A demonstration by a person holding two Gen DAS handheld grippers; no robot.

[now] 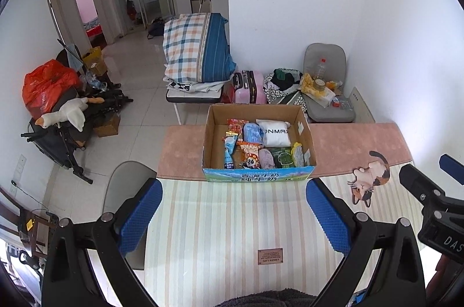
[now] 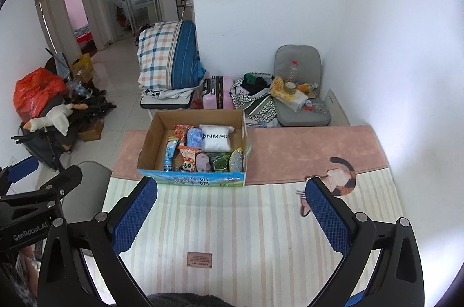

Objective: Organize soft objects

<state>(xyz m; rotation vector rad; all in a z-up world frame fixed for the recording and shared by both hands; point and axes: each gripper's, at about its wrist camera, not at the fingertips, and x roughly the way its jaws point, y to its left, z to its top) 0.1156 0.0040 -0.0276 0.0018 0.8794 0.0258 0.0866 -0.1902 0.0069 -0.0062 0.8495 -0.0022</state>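
Note:
An open cardboard box stands on the table at the seam between the pink mat and the striped mat. It holds several soft packets: a white pouch, a blue packet, snack bags and green packs. My left gripper is open and empty, above the striped mat in front of the box. My right gripper is open and empty, in front of the box and to its right.
The striped mat covers the near table, the pink mat the far part. A cat-shaped coaster lies right of the box. A grey chair stands at the table's left edge.

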